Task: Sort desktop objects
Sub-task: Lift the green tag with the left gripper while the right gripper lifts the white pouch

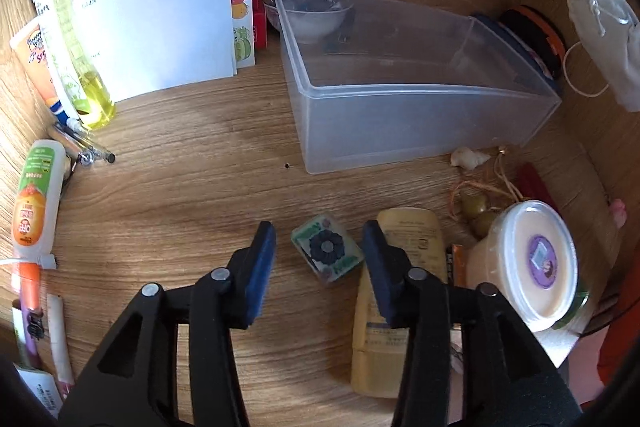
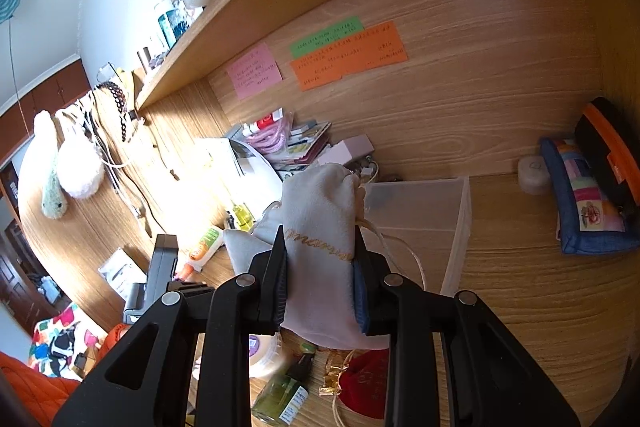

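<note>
holding one white pouch [image 2: 320,227] – one clear bin [image 1: 400,95] nearby.

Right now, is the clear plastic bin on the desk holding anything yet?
No. The left wrist view shows the clear plastic bin with a bare floor; the small bowl stands behind it, seen through the wall.

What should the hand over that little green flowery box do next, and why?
Probably lower the left gripper a little and close it on the small green box. Its jaws stand open on either side of the box without touching it, and the clear bin just beyond is empty.
</note>
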`<action>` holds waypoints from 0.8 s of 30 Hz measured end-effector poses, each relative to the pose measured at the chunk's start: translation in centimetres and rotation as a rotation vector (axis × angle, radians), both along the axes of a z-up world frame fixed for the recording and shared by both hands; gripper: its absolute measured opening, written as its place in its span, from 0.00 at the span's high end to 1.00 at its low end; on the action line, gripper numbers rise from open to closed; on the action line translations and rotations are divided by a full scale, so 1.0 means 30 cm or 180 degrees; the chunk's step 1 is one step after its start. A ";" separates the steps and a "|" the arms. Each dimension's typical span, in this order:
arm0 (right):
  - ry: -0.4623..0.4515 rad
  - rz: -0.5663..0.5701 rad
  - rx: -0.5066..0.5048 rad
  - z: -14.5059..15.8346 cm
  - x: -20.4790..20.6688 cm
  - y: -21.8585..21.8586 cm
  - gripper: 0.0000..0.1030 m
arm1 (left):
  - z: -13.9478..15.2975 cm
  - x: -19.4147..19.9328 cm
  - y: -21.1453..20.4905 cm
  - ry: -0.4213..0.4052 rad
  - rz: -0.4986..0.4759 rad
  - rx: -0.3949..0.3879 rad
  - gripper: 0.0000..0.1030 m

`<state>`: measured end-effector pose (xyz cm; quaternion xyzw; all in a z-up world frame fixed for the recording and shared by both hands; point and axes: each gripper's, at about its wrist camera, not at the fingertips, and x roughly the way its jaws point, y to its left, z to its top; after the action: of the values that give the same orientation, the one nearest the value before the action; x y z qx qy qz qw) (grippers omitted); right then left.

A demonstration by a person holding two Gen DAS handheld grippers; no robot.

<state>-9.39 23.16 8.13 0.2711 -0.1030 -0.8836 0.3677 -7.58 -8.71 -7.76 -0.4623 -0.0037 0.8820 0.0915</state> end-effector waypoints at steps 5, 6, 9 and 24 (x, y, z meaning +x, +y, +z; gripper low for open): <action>-0.0023 0.0056 0.0041 -0.013 -0.014 -0.020 0.77 | -0.032 -0.012 0.007 0.0012 0.0043 -0.0252 0.58; -0.0031 0.0068 0.0043 -0.016 -0.018 -0.024 0.77 | -0.032 -0.008 0.012 0.0042 0.0024 -0.0309 0.60; -0.0039 0.0081 0.0092 -0.024 -0.031 -0.042 0.77 | -0.026 -0.007 0.007 0.0035 0.0008 -0.0324 0.77; -0.0142 0.0088 0.0221 -0.053 -0.164 -0.118 0.77 | 0.226 -0.032 -0.073 0.0533 0.0068 0.0216 0.77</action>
<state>-14.31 19.61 6.53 0.3047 -0.0766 -0.8752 0.3679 -8.55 -10.89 -0.98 -0.3835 -0.0309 0.9179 0.0976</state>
